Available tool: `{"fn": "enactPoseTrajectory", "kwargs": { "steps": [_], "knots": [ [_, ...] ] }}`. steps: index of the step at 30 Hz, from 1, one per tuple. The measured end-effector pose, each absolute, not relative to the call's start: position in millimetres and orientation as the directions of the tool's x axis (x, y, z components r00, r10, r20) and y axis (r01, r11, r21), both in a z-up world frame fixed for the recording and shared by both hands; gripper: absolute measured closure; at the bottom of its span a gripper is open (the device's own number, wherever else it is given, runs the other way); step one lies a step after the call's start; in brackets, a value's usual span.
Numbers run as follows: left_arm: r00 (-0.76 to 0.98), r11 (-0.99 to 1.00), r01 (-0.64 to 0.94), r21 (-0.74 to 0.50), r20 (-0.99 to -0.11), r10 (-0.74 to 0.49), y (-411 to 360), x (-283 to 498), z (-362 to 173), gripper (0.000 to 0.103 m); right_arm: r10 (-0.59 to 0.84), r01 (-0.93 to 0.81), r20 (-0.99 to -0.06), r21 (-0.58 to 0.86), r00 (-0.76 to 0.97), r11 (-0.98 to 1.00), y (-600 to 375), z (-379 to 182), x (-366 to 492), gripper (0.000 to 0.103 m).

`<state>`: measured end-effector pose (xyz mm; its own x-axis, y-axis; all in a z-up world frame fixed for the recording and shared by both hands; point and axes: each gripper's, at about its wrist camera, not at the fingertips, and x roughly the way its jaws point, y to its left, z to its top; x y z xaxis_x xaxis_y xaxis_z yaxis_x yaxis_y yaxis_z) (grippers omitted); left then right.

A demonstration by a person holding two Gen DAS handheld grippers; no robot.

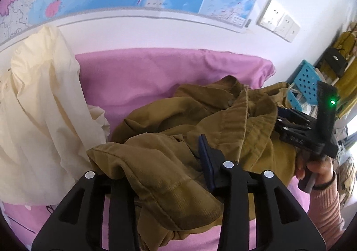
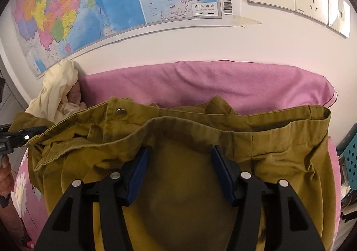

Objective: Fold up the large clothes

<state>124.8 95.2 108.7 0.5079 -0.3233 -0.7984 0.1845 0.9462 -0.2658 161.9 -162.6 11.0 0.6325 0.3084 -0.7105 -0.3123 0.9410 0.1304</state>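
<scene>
My left gripper (image 1: 169, 161) has its left finger buried under a fold of the olive trousers (image 1: 178, 130), so only the right blue pad (image 1: 206, 157) shows and I cannot tell whether I am pinching cloth there. From my left camera, my right gripper (image 1: 279, 121) has its fingertips hidden behind the trousers, and the sleeve (image 1: 325, 206) runs out at the picture's rim. From my right camera, the trouser legs are cut off at the bottom edge, the cream cloth (image 2: 58, 88) is half hidden behind the waistband (image 2: 200, 117), and the map (image 2: 111, 1) print is mostly too small to read.
</scene>
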Motion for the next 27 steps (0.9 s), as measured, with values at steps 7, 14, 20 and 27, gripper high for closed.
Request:
{"fn": "enactPoseTrajectory", "kwargs": {
  "steps": [7, 14, 20, 27],
  "knots": [
    [0.545, 0.921, 0.231, -0.314, -0.742, -0.39, 96, 104, 124, 0.057, 0.295, -0.294, -0.711, 0.129, 0.638, 0.947, -161, 6, 168, 0.046],
    [0.631, 0.919, 0.286, -0.273, -0.667, -0.395, 100, 72, 134, 0.006, 0.276, -0.275, -0.713, 0.12, 0.645, 0.954, -166, 5, 169, 0.046],
    [0.632, 0.932, 0.303, -0.201, -0.689, -0.354, 101, 58, 129, 0.006, 0.309, -0.307, -0.702, 0.134, 0.642, 0.942, -165, 12, 158, 0.04],
    [0.619, 0.942, 0.299, -0.155, -0.72, -0.315, 90, 76, 107, 0.009, 0.381, -0.411, -0.678, 0.126, 0.629, 0.903, -141, 26, 139, 0.021]
  ]
}}
